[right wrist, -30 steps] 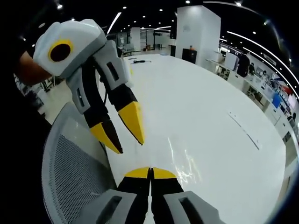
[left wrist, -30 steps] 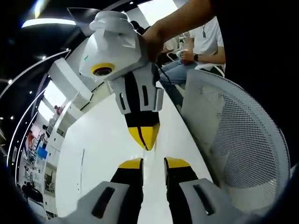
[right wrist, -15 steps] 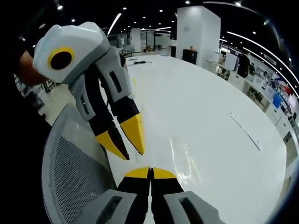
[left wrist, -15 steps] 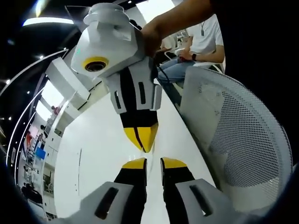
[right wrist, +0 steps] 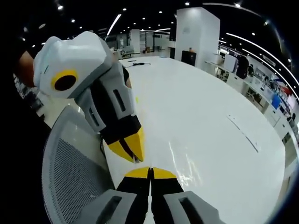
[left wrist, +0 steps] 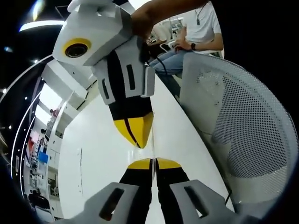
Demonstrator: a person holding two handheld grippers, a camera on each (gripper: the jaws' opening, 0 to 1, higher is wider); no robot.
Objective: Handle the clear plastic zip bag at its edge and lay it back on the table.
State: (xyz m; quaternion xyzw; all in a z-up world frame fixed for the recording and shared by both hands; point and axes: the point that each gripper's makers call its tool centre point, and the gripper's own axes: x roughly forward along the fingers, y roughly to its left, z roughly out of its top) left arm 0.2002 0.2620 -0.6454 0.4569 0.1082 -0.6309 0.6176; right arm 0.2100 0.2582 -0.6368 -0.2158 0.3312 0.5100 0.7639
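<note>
in the right gripper view we see our right gripper (right wrist: 150,171) with its yellow tips pressed together over the near edge of the white table (right wrist: 210,116), and the clear bag (right wrist: 183,163) shows as a faint glossy sheet lying on the table just beyond those tips; we cannot tell if the tips are pinching its edge. the left gripper (right wrist: 133,154) comes in from the left, tips together and pointing down close to the right gripper, just beside the bag's near edge. a white mesh chair back (right wrist: 70,172) sits at the lower left against the table edge. in the left gripper view our left gripper (left wrist: 152,163) has its tips together over the table (left wrist: 98,154), and the right gripper (left wrist: 135,135) hangs just above it, tips together too, held by a hand (left wrist: 142,18). the bag is too hard to make out here. the chair back (left wrist: 238,130) is on the right, and a seated person (left wrist: 196,28) is behind it
</note>
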